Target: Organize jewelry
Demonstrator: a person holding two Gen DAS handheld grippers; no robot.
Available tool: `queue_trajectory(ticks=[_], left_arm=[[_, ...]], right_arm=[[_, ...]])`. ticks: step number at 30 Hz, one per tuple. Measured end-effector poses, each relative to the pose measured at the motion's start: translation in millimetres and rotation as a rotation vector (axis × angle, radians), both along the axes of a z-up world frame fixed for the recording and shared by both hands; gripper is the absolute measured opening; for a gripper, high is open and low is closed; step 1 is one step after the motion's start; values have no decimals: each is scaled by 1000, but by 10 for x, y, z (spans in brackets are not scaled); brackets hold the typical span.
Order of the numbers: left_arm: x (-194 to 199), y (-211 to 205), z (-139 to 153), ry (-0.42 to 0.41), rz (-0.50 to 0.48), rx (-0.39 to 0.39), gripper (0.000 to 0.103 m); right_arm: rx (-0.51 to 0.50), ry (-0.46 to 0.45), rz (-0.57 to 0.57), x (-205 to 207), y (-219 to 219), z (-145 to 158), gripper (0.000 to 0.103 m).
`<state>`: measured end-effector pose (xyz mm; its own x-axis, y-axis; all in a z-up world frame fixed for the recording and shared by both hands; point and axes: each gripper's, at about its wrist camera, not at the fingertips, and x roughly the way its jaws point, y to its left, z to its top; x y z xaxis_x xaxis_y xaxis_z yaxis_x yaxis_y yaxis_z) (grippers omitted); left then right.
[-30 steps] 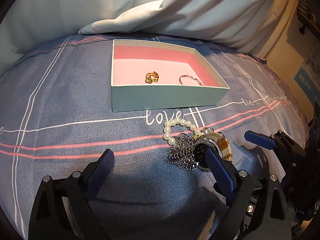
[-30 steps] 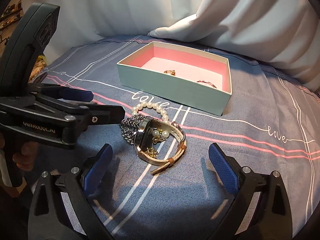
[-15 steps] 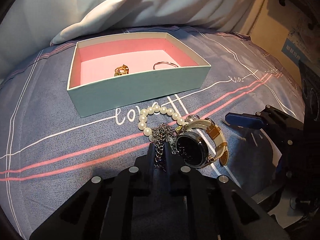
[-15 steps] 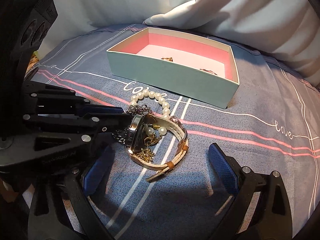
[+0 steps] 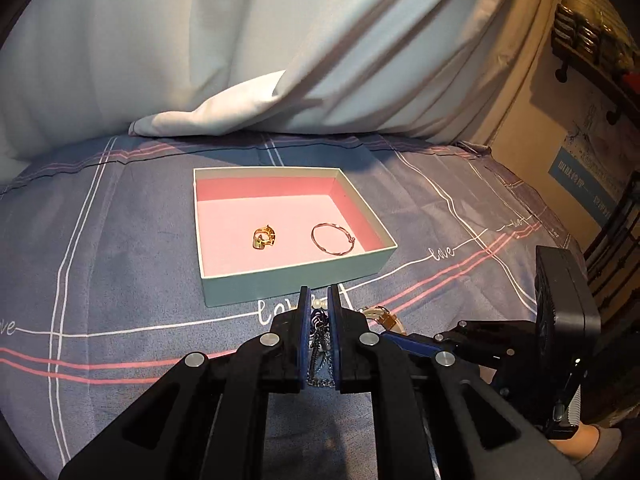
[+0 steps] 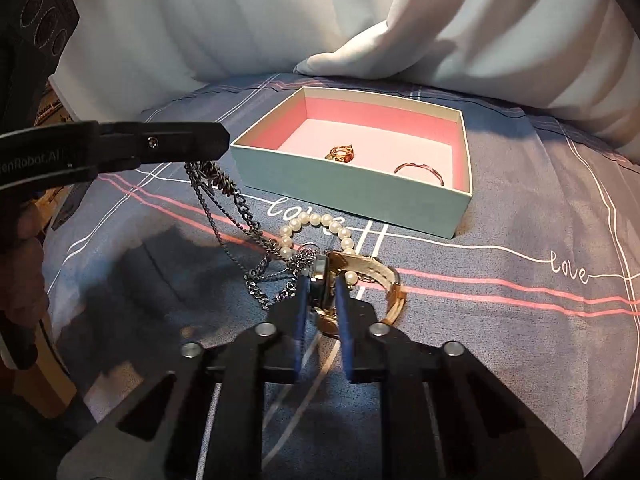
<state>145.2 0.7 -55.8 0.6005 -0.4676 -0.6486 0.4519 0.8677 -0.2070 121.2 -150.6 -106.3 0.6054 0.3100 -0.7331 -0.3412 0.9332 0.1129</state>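
Note:
A teal box (image 5: 288, 280) with a pink inside sits on the bed; it also shows in the right wrist view (image 6: 352, 188). In it lie a gold ring (image 5: 264, 237) (image 6: 342, 153) and a thin hoop bracelet (image 5: 333, 239) (image 6: 419, 172). My left gripper (image 5: 319, 304) (image 6: 222, 144) is shut on a silver chain (image 6: 228, 208) and holds it lifted above the bed. My right gripper (image 6: 321, 292) is shut on a watch (image 6: 362, 276) with a tan strap. A pearl bracelet (image 6: 316, 224) lies tangled with the chain and the watch.
The bed has a blue-grey sheet (image 5: 100, 280) with pink and white lines. A white quilt (image 5: 224, 116) is bunched behind the box. A wall with a shelf (image 5: 592, 64) is at the right.
My left gripper has risen and pulled the chain up and away from the pile. My right gripper has moved in and shut on the watch.

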Motion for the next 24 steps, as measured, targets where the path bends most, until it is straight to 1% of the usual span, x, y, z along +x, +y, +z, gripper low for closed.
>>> queue_trajectory(ticks=[5, 9, 13, 19, 21, 24], left_arm=[[11, -7, 265, -51, 5, -23, 8], [17, -19, 483, -101, 6, -30, 8], [31, -44, 783, -165, 5, -58, 8], [63, -139, 1229, -261, 2, -77, 8], [99, -158, 1334, -283, 9, -81, 8], [170, -188, 1425, -296, 25, -87, 8]], right_arm=[[46, -31, -2, 35, -35, 175, 9], [26, -91, 7, 67, -39, 400, 9], [34, -141, 2, 173, -64, 634, 8], [9, -210, 5, 321, -45, 922, 8], [-2, -220, 2, 403, -36, 1002, 8], [9, -225, -3, 538, -37, 1091, 8]])
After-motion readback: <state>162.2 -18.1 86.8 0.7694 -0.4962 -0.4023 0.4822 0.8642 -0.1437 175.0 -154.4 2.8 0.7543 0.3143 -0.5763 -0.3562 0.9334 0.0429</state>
